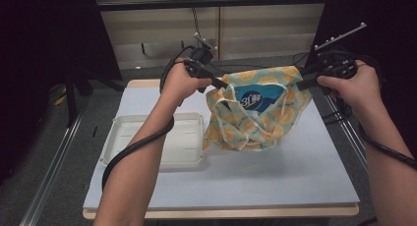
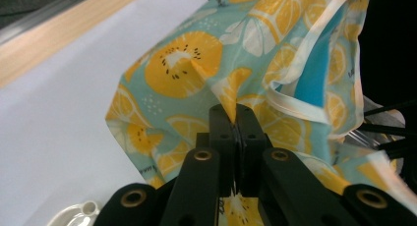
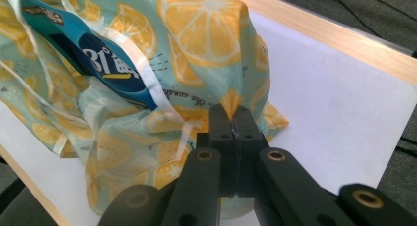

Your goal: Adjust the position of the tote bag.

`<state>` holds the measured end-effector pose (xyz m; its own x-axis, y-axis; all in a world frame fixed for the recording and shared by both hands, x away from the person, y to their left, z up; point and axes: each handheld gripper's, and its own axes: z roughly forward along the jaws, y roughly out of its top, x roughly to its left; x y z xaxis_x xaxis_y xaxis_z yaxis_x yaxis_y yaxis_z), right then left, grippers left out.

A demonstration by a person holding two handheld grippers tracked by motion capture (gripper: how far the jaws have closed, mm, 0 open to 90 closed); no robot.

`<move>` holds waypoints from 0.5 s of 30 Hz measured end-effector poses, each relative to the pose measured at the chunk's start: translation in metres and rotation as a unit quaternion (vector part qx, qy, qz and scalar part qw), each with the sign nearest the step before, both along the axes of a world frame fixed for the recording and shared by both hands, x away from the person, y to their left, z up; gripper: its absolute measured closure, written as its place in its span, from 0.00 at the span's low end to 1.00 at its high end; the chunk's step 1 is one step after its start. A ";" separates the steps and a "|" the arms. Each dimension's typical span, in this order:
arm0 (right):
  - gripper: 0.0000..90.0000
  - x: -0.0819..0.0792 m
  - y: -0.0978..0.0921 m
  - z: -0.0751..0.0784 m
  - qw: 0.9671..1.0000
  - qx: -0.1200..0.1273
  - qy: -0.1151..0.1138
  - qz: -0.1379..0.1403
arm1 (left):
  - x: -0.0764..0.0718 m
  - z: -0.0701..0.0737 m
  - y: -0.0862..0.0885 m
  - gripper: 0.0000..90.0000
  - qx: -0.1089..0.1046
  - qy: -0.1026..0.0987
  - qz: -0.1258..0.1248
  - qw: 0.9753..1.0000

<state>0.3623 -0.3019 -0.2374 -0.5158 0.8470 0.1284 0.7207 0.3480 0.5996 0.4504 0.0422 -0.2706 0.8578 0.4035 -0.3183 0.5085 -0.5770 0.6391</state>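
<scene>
Teal cloth bag with orange slices (image 1: 255, 115), frame middle, held up. Left gripper (image 1: 222, 84) pinches bag edge tight. Right gripper (image 1: 298, 82) pinches other edge tight. Blue packet (image 1: 258, 96) inside.

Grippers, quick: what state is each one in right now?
Left gripper: closed, pinching the lemon-print bag fabric.
Right gripper: closed, pinching the same bag's fabric.

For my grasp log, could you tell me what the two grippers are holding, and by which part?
Both hold the lemon-print cloth bag: the left gripper and the right gripper each pinch a fold of fabric at opposite sides of its open top.
</scene>
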 end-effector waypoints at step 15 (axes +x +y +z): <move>1.00 0.002 0.006 -0.008 1.000 -0.007 0.009 0.004 | -0.012 0.015 0.015 0.62 -0.009 -0.014 0.040 0.999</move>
